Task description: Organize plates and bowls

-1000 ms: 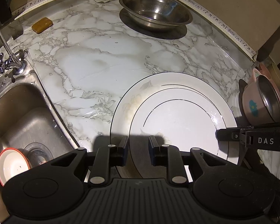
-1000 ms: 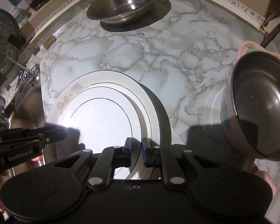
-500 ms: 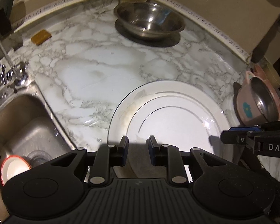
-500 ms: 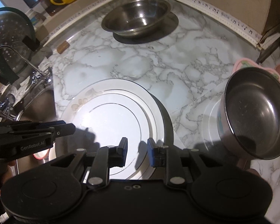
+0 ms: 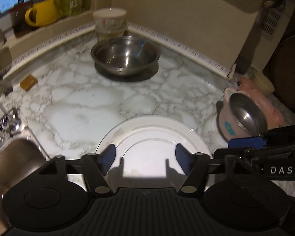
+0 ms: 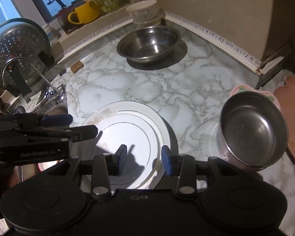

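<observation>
Both tongs, left tongs (image 5: pixel 145 157) and right tongs (image 6: pixel 144 159), spread wide and holding nothing above the white plate (image 6: pixel 125 137) on the table (image 6: pixel 167 86): smooth, slippery, breakable, best pinched at the rim.

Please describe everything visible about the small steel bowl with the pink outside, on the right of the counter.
The small bowl has a dull steel inside and a pale pink outer wall bearing a blue-green print. It is empty and stands tilted, its mouth leaning toward the cameras. A pink piece with a pale green edge shows behind its rim. Neither gripper touches it.
</observation>
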Demonstrator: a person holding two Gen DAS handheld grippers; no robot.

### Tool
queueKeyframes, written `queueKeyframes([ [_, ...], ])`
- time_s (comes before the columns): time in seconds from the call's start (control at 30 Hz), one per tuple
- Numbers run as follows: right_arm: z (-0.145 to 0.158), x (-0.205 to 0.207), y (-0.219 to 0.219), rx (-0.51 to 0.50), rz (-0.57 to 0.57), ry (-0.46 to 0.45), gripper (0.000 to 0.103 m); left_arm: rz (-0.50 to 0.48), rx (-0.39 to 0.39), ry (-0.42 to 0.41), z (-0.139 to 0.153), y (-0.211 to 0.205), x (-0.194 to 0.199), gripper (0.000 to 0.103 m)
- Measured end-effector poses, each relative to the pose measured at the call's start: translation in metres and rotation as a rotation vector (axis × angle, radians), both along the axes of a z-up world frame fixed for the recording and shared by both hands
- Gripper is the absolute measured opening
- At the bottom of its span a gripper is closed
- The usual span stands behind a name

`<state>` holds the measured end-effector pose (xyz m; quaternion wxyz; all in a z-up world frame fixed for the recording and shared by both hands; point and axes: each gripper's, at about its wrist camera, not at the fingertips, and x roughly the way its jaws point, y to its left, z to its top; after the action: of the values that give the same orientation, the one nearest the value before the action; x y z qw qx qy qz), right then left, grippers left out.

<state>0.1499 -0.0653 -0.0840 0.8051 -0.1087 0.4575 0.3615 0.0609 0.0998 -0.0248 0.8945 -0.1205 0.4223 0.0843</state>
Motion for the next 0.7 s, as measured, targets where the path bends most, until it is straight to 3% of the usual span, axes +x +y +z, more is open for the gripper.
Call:
queueKeyframes([
  [0.17,0.010,0.003,-0.020,0.027,-0.037,-0.009,0.047,-0.044,0.007,-0.019,0.009,-0.013,0.009,0.067],
  [0.3,0.019,0.006,-0.044,0.050,-0.087,-0.038,0.060,-0.091,0.030,-0.034,0.017,-0.029,0.019,0.070],
  [0.4,0.025,0.010,-0.063,0.053,-0.128,-0.057,0.064,-0.127,0.026,-0.047,0.023,-0.042,0.029,0.073],
  [0.5,0.031,0.015,-0.084,0.050,-0.183,-0.079,0.074,-0.178,0.025,-0.058,0.028,-0.059,0.042,0.073],
  [0.7,0.038,0.026,-0.126,0.062,-0.295,-0.101,0.082,-0.287,0.006,-0.099,0.037,-0.095,0.070,0.079],
])
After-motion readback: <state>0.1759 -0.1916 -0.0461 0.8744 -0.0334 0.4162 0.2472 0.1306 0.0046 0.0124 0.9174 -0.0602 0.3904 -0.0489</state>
